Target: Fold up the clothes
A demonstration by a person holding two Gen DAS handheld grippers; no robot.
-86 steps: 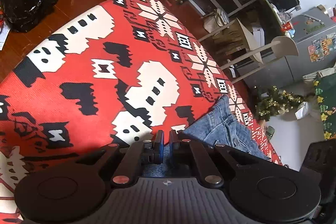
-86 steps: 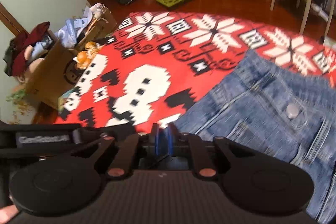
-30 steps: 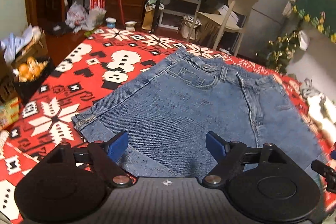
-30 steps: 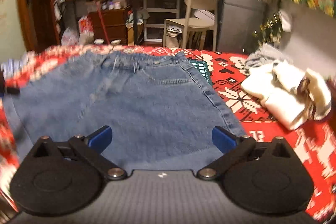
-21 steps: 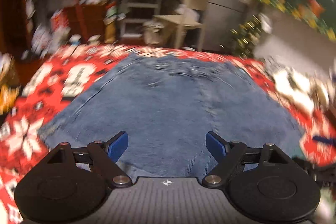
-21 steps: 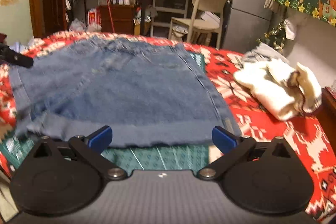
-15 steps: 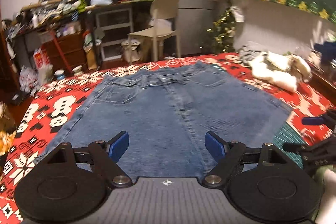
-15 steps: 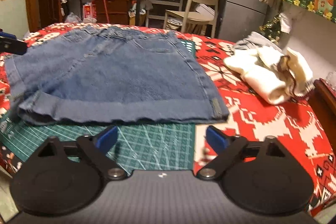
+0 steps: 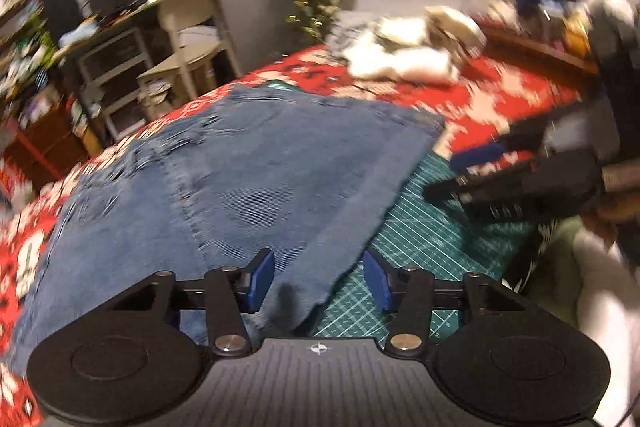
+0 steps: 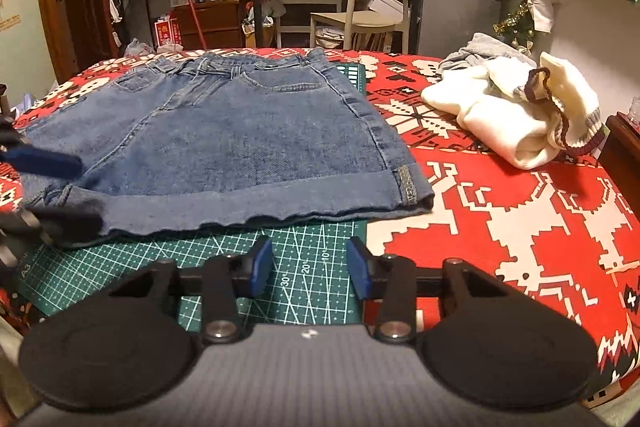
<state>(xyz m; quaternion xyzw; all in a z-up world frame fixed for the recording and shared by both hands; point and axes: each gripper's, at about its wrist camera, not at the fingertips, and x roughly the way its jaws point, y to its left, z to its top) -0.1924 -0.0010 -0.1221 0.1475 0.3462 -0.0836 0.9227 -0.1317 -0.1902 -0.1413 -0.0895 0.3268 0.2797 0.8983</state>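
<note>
We are seeing the denim shorts [image 10: 224, 135] lying flat on the red patterned cloth [image 10: 520, 219], with the cuffed hem over the green cutting mat [image 10: 248, 259]. Our left gripper [image 9: 316, 279] is hovering with its jaws apart over the near hem corner, gripping nothing. Our right gripper [image 10: 308, 267] is also standing open, over the bare mat, just before the hem. A white garment [image 10: 516, 115] is lying well apart to the right.

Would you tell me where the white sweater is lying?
In the right wrist view, the white sweater lies on the red tablecloth, right of the denim shorts.
</note>
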